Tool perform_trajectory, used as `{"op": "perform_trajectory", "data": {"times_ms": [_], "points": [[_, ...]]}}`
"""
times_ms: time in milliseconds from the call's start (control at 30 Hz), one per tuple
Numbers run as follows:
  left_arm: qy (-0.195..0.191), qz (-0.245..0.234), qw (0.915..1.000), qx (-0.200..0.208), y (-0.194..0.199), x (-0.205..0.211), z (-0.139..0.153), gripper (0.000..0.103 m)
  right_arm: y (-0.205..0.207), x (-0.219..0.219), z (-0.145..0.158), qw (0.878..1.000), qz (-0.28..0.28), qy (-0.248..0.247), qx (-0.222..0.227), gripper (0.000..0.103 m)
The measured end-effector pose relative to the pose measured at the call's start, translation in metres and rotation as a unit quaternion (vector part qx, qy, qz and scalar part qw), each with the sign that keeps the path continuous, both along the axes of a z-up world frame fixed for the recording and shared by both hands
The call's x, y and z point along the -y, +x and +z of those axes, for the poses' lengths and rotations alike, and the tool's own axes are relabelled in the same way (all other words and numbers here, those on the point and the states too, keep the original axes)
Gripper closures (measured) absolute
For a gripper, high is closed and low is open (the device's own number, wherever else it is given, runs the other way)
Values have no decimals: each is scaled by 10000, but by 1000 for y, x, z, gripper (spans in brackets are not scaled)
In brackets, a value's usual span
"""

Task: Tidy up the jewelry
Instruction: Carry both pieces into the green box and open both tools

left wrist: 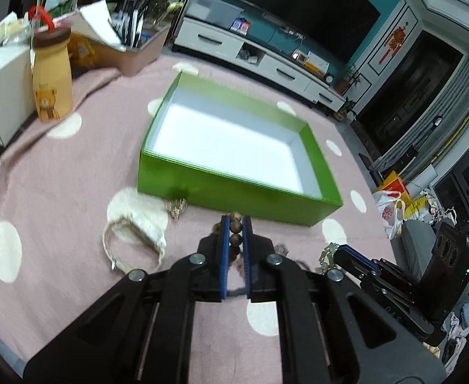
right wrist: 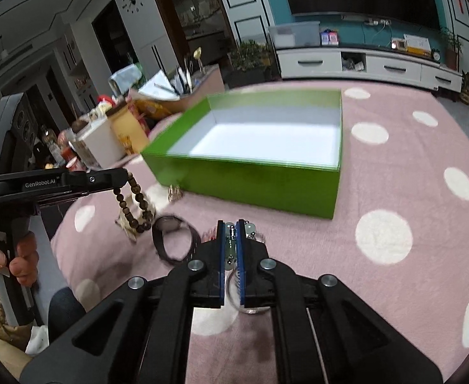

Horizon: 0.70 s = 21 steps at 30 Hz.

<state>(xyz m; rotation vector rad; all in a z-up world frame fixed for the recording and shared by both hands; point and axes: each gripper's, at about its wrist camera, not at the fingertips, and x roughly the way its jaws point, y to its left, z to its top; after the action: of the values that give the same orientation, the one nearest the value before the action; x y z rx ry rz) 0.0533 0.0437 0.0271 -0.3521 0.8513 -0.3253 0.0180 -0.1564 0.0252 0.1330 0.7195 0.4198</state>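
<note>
A green box (left wrist: 234,188) with a white inside stands open on the pink dotted cloth; it also shows in the right wrist view (right wrist: 250,182). My left gripper (left wrist: 235,224) is shut on a brown wooden bead bracelet (left wrist: 235,233), held just short of the box's near wall. In the right wrist view that bracelet (right wrist: 135,204) hangs from the left gripper (right wrist: 119,176). My right gripper (right wrist: 231,227) is shut on a pale green bead bracelet (right wrist: 230,243), low over the cloth near the box. The right gripper (left wrist: 340,252) shows at lower right in the left wrist view.
A cream woven bracelet (left wrist: 132,246) and a small gold piece (left wrist: 177,206) lie on the cloth left of the left gripper. A dark band (right wrist: 173,236) lies beside the right gripper. A yellow bear bottle (left wrist: 50,73), a white box (left wrist: 4,89) and a bin stand at the far left.
</note>
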Motion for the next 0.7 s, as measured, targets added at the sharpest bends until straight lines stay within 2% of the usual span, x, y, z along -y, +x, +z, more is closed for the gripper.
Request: {"op": "perform_trajectory", "data": {"times_ms": [333, 533, 700], "points": [[173, 5, 9990, 416, 33, 2, 43, 96, 32, 9, 43, 9981, -143, 75, 593, 97], [387, -37, 9981, 482, 66, 17, 53, 96, 68, 10, 48, 9980, -165, 198, 576, 97], [608, -46, 9977, 284, 97, 31, 40, 96, 96, 6, 41, 9989, -193, 186, 393, 97]]}}
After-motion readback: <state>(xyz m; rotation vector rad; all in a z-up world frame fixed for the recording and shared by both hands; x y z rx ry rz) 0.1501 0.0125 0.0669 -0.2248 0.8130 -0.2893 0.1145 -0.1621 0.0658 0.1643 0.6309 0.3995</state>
